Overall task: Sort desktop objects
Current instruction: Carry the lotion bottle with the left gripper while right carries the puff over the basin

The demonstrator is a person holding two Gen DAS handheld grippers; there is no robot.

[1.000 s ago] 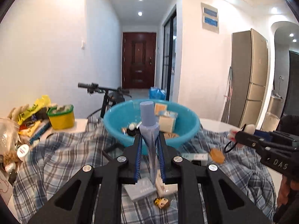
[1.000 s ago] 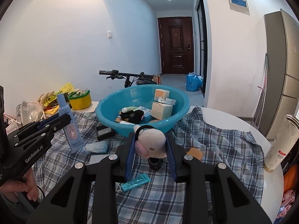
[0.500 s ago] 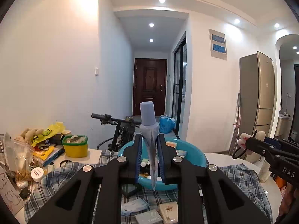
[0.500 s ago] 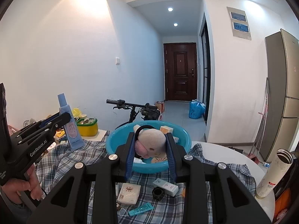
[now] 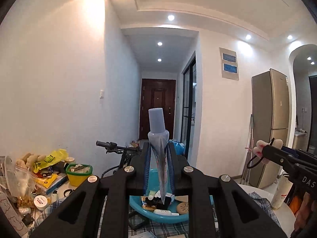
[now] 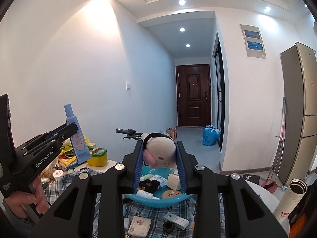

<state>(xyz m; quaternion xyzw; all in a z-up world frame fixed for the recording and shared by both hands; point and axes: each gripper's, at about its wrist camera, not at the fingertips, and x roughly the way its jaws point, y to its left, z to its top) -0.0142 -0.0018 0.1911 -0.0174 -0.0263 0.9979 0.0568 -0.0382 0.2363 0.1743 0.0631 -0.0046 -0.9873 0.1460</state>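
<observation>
My left gripper (image 5: 158, 148) is shut on a light blue tube (image 5: 158, 138), cap up, held high in front of the teal basin (image 5: 158, 217). From the right wrist view the same blue tube (image 6: 76, 136) shows at the left in the left gripper (image 6: 71, 129). My right gripper (image 6: 159, 146) is shut on a pink-and-cream plush toy (image 6: 160, 150) with a black loop, above the basin (image 6: 154, 200). The left wrist view has the plush toy (image 5: 261, 148) at the right edge. Several small boxes and tubes lie inside the basin.
A plaid cloth (image 6: 111, 208) covers the table, with small boxes (image 6: 139, 225) and a black ring (image 6: 168, 227) on it. Clutter and a yellow tub (image 5: 79, 173) stand at the left. A tall steel flask (image 6: 291, 200) stands at the right. A bicycle (image 5: 116, 150) is behind.
Both grippers have risen with their objects and tilted up towards level; the basin and cloth have dropped to the bottom of both views. The grips have not changed.
</observation>
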